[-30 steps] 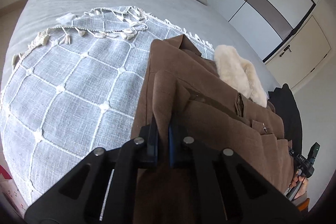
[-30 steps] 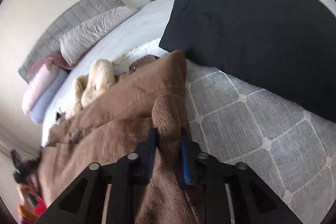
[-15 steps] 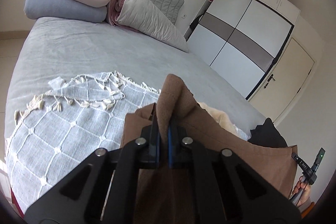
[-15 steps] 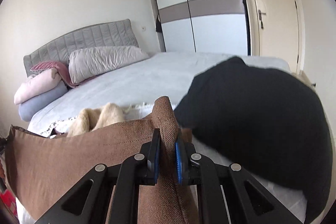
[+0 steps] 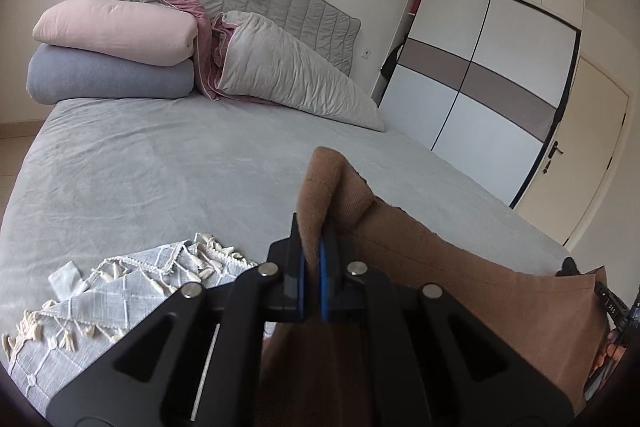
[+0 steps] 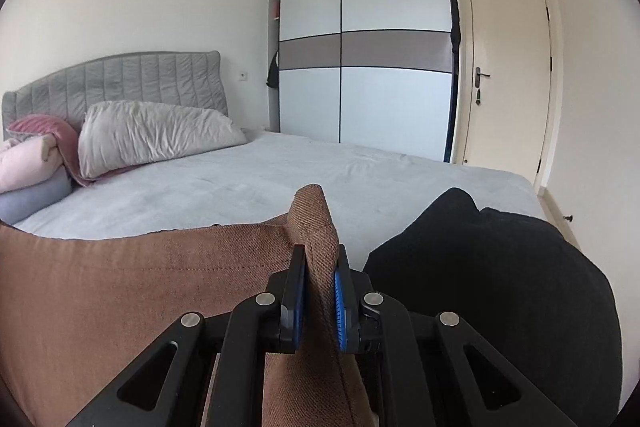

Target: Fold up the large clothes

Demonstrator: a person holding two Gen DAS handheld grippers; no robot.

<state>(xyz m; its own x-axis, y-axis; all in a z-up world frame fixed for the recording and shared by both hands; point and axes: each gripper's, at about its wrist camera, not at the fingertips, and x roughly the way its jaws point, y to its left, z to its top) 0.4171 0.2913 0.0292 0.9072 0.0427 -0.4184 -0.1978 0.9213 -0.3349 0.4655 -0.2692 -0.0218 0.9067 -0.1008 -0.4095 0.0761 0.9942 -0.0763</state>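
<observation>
Now two tongs, left tongs (image 5: 312, 267) and right tongs (image 6: 319, 291), each clamp one brown coat (image 6: 140, 287).

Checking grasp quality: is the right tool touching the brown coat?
Touching. The right wrist view shows the right tool shut on a fold of the brown coat, pads pressed against the cloth.

A brown coat (image 5: 460, 279) is showing a twill weave. A black garment (image 6: 500, 267) is lying on a pale grey sheet (image 5: 160, 167). A grey throw (image 5: 120, 291) is bearing a white grid and cream tassels. Pink (image 5: 116, 27) and blue-grey (image 5: 108, 79) bedding is sitting stacked.
</observation>
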